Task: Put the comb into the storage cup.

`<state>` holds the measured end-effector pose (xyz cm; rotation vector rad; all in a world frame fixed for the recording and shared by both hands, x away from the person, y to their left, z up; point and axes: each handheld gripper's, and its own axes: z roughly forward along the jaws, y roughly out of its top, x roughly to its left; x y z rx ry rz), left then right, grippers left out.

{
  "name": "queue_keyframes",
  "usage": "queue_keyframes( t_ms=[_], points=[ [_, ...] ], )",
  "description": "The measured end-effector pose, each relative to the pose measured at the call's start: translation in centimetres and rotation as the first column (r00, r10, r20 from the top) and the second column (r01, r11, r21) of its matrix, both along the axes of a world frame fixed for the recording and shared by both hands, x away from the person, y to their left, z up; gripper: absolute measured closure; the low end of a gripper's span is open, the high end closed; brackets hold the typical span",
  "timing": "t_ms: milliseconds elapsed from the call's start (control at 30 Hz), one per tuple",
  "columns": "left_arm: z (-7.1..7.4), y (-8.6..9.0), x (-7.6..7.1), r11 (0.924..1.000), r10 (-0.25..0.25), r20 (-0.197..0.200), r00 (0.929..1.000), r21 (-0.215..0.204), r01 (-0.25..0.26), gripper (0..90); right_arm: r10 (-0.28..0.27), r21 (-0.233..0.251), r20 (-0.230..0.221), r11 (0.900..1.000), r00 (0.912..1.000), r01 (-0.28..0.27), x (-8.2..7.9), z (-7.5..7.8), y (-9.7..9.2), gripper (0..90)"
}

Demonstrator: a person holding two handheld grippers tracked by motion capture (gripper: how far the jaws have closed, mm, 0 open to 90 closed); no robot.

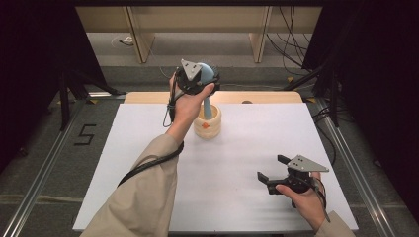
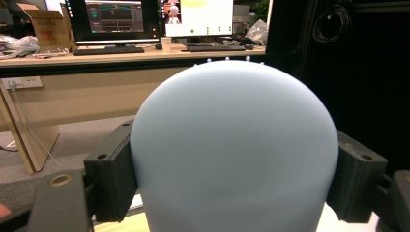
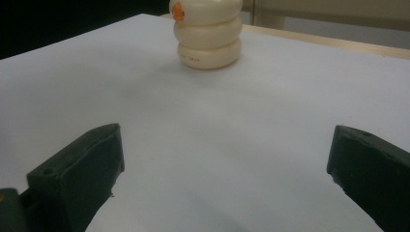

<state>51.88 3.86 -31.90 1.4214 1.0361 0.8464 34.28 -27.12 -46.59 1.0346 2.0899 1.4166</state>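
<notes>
I have the left gripper (image 1: 203, 79) raised over the far middle of the bench (image 1: 148, 128), and its fingers (image 2: 112, 176) are clamped on the rounded top of a pale blue pestle (image 1: 208, 94). In the left gripper view that blue dome (image 2: 234, 150) sits squarely between the two black pads, one pressing each flank. From the high view the pestle's shaft runs down from the gripper into a cream ribbed mortar (image 1: 207, 126), which stands on the white sheet near the far edge, just right of my left wrist. The pestle leans slightly, with its head up and to the left of the mortar's mouth. I cannot tell whether its lower end touches the inside of the mortar.

The mortar (image 3: 209, 34) carries a small orange mark (image 3: 178, 11) on its side, seen in the right gripper view near its upper ring.

My right gripper (image 1: 272, 170) rests low over the near right part of the bench, well apart from the mortar. Its fingers (image 3: 80, 179) are spread wide with nothing between them but bare white sheet, and they point toward the mortar.
</notes>
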Motion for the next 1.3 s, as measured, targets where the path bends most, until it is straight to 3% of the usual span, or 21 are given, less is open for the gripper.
queue_keyframes(
  t_ms=[1300],
  points=[
    [-0.83, -0.04, 0.37, 1.0, 0.002, -0.008, 1.0, 0.0, -0.002, 19.7, 0.001, 0.002, 0.0, 1.0, 1.0, -0.001, 0.01, 0.0, -0.01, 0.6]
  ],
)
